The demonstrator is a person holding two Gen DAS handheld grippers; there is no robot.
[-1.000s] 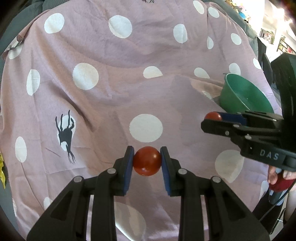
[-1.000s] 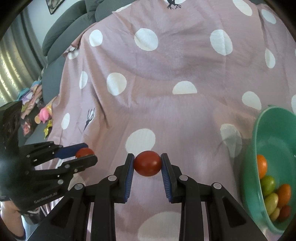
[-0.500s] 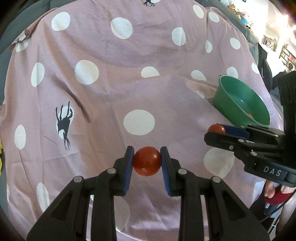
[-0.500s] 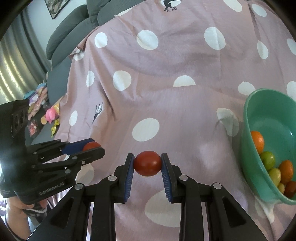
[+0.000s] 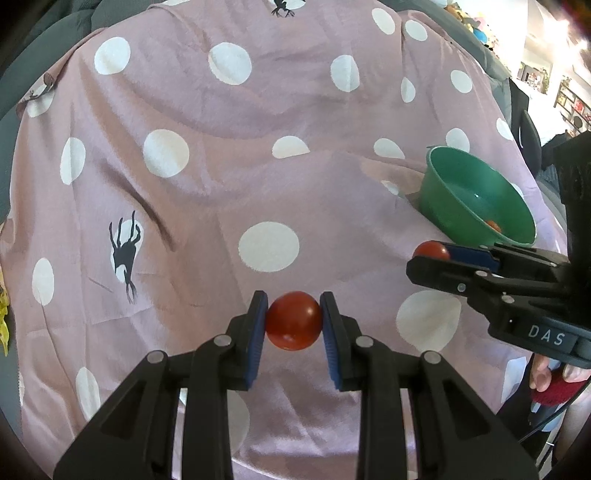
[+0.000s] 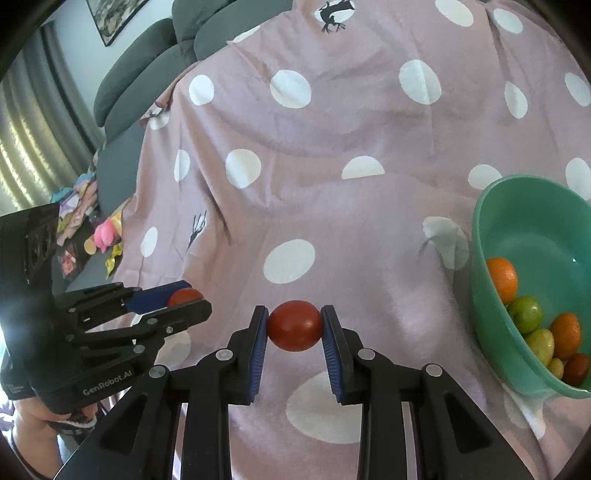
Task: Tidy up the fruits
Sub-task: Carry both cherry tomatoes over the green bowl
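two grippers, left gripper (image 5: 294, 321) and right gripper (image 6: 294, 325), each clamp a tomato (image 5: 294, 320).

We see a pink blanket (image 6: 332, 206) with white dots draped over a grey sofa (image 6: 147, 77). A framed picture (image 6: 110, 14) hangs on the pale wall, curtains (image 6: 26, 147) fall at left, and bright shelves (image 5: 554, 85) stand far off.
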